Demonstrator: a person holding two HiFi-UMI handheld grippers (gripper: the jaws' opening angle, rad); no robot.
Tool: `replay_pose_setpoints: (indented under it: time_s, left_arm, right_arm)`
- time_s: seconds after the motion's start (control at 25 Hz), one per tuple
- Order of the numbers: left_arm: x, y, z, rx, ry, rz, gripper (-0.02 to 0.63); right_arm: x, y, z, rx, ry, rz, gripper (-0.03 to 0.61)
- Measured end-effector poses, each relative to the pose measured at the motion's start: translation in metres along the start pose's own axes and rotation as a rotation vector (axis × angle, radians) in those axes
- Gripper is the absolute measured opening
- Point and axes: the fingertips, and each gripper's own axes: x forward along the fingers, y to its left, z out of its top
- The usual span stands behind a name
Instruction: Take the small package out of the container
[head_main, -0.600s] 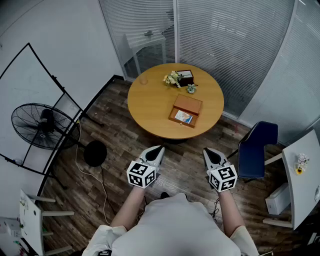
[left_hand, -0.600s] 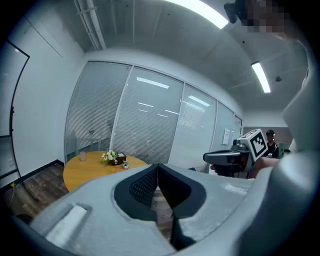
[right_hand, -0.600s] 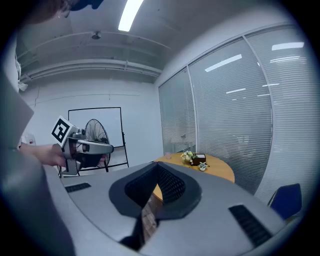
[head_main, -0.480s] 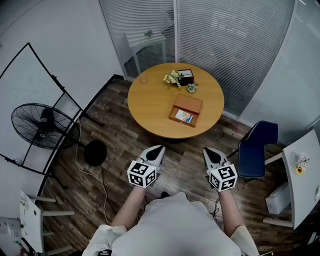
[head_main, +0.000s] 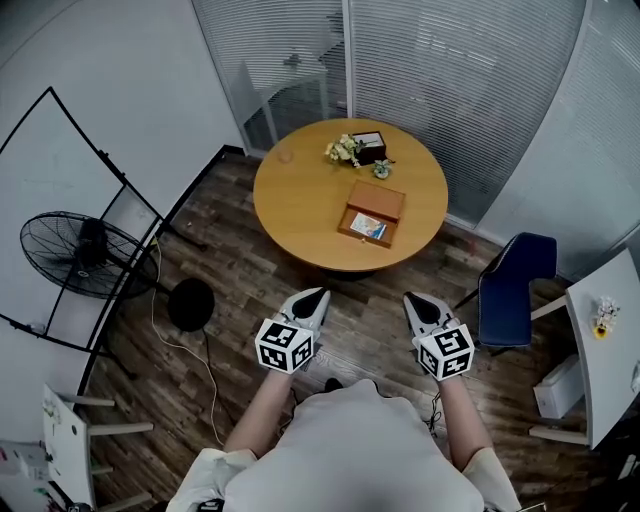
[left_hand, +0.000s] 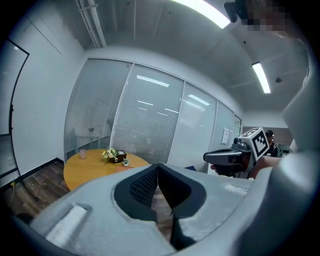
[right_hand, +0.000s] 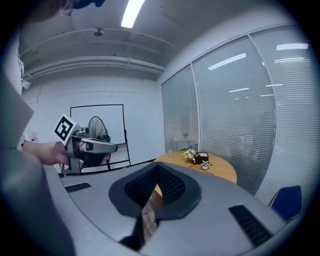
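Dark plank floor (head_main: 240, 290) underfoot, with blind-covered glass walls closing off the far side of the office.

Closest in, both grippers held out side by side above the floor, tipped slightly downward, well apart from the table ahead.
- Left gripper (head_main: 320, 293): clenched empty, dark pads meeting tip to tip in the left gripper view.
- Right gripper (head_main: 408, 297): likewise clamped shut on nothing, pads closed to a thin seam in the right gripper view.

Off to the left, black standing fan (head_main: 75, 255) in front of a whiteboard (head_main: 50, 170) on a black frame. Off to the right, blue chair (head_main: 510, 290) near the table's edge, and a white side table (head_main: 605, 360) at the frame's border.

Farther on, round wooden table (head_main: 300, 215). Right of its middle, shallow wooden container (head_main: 378, 203) lying open. Small package (head_main: 368, 231), blue and white, flat inside the container's nearer half, touched by neither gripper.

Beyond the container, toward the table's far rim:
- small potted plant (head_main: 382, 170)
- bunch of pale flowers (head_main: 344, 152), just beside a dark box (head_main: 368, 146)
- clear glass (head_main: 286, 155) near the far-left rim, apart from the rest
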Motion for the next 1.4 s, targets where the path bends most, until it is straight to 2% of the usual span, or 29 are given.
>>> replay_pose_setpoints:
  time_s: [0.52, 1.04, 1.4]
  left_arm:
    - [-0.008, 0.016, -0.01, -0.039, 0.014, -0.041, 0.02]
    - [-0.009, 0.035, -0.022, -0.014, 0.048, -0.091, 0.02]
    - [0.022, 0.049, -0.029, -0.023, 0.081, -0.092, 0.02]
  right_arm:
    - [0.008, 0.012, -0.006, 0.064, 0.004, -0.05, 0.011]
    - [0.019, 0.018, -0.02, 0.142, 0.004, -0.13, 0.095]
    - [0.04, -0.005, -0.028, 0.174, 0.024, -0.135, 0.101]
